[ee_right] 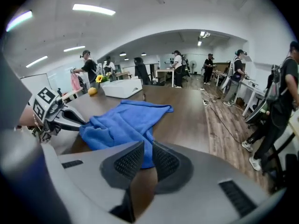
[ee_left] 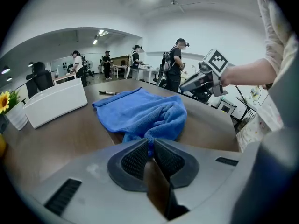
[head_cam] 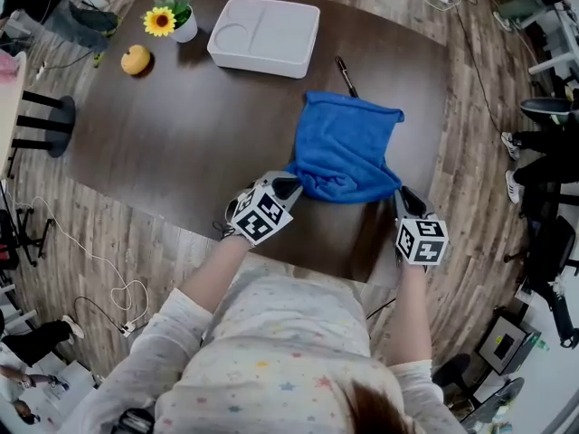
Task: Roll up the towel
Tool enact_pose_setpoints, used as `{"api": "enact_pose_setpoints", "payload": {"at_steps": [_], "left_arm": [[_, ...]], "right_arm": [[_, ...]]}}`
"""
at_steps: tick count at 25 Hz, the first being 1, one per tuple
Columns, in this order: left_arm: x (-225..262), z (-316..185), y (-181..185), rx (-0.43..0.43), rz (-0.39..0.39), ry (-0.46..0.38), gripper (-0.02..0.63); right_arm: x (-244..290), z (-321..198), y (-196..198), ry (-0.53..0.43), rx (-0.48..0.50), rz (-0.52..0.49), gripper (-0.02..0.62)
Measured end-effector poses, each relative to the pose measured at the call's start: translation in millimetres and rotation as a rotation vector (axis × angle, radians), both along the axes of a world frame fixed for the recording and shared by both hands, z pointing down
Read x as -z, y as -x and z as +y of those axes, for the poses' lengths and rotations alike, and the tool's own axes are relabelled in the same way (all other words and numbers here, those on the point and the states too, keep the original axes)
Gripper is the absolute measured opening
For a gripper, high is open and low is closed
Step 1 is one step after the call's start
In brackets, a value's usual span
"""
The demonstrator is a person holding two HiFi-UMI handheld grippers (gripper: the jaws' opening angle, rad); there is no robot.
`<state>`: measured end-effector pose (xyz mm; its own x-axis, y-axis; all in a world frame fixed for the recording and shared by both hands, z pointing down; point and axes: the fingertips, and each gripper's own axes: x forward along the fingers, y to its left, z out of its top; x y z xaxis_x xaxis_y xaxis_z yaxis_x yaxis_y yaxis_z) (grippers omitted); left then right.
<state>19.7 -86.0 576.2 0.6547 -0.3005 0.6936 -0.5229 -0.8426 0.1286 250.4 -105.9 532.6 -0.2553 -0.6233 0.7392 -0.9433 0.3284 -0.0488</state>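
The left tongs (ee_left: 150, 148) are pinching shut on the near left corner of the blue towel (head_cam: 348, 147), a thin strip of cloth showing between the pads, and the right tongs (ee_right: 147, 155) are clamping the near right corner in the same way. The towel is lying on the right part of the dark table (head_cam: 181, 143), toward the person's side, with its far half spreading flat and its near edge humping up into a soft bunch between the two grips. Holding both near corners at once is probably meant to keep that edge level, so that it is turning over evenly toward the far side instead of skewing; the flat far half is likely serving as an anchor and as the run the roll will travel along. Whether the bunch is forming a true first turn or only a loose crumple is hard to judge, since its underside is facing away in every view. How deep the cloth is sitting in either grip is not showing. A pen (head_cam: 346, 76) is lying just beyond the towel's far edge, and I cannot tell whether its near tip is touching the cloth or slipping under it. The person's arms and body are covering much of the table's near edge.
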Motion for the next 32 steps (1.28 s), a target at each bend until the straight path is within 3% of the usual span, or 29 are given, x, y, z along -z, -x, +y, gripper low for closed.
{"api": "enact_pose_setpoints", "payload": {"at_steps": [4, 9, 14, 17, 20, 28, 32], "left_arm": [[4, -3, 0, 0.004, 0.015, -0.016, 0.023], [-3, 2, 1, -0.025, -0.016, -0.012, 0.098], [-21, -3, -2, -0.056, -0.077, -0.015, 0.104], [-23, -6, -4, -0.073, -0.102, -0.024, 0.08], [-17, -1, -3, -0.082, -0.092, 0.003, 0.046], [18, 46, -1, -0.042, 0.042, 0.136, 0.04], [28, 69, -2, -0.056, 0.045, 0.155, 0.04]], "right_arm": [[0, 15, 25, 0.0, 0.054, -0.047, 0.085], [-13, 37, 67, 0.071, 0.173, -0.139, 0.097], [-37, 42, 106, 0.126, 0.289, -0.117, 0.149], [-47, 35, 110, 0.124, 0.318, -0.047, 0.094], [-40, 31, 107, 0.109, 0.327, -0.041, 0.021], [-9, 47, 93, 0.11, 0.335, -0.111, 0.017], [8, 43, 93, 0.083, 0.302, -0.175, 0.015]]}}
